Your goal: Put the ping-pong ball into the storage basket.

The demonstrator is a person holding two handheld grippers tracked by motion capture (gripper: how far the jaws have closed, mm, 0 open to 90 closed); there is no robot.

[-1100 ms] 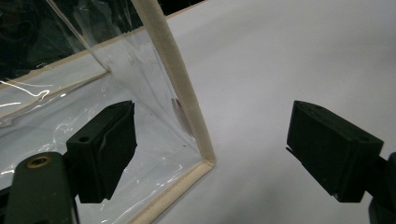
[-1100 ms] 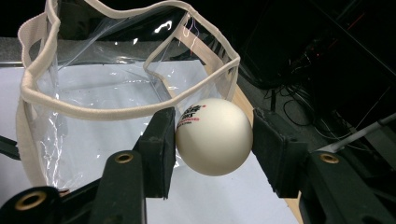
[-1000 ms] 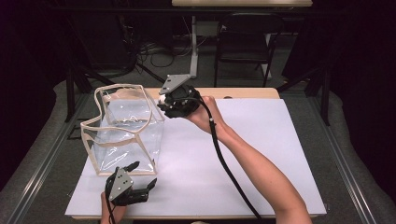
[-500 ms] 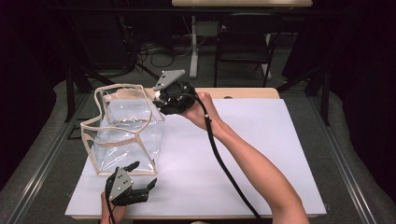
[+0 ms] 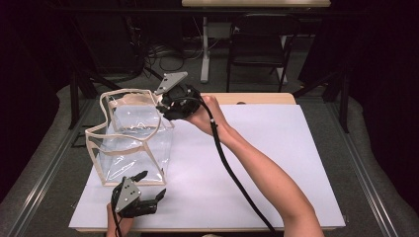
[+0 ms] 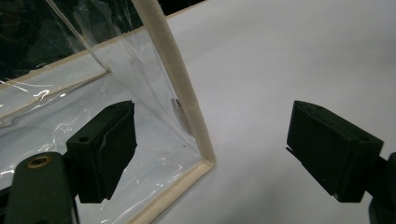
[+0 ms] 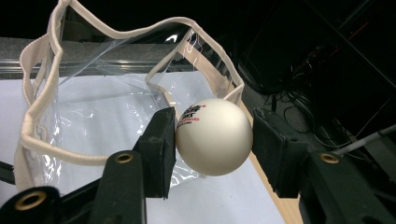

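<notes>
A clear bag (image 5: 131, 140) stands at centre left of the high view on a table (image 5: 276, 163). At its upper right rim, the right gripper (image 5: 170, 106) holds a ball (image 7: 214, 136); the left gripper (image 5: 148, 195) sits below the bag, lower left.

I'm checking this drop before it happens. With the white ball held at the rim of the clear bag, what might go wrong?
1. The clear bag's cream rim is wavy and sagging, so the white ball might strike it and bounce onto the table.
2. The right gripper holds the ball at the rim's edge, not over the middle; releasing here may miss.
3. The left gripper stands open around the bag's corner, not clamping it, so the bag may shift.
</notes>
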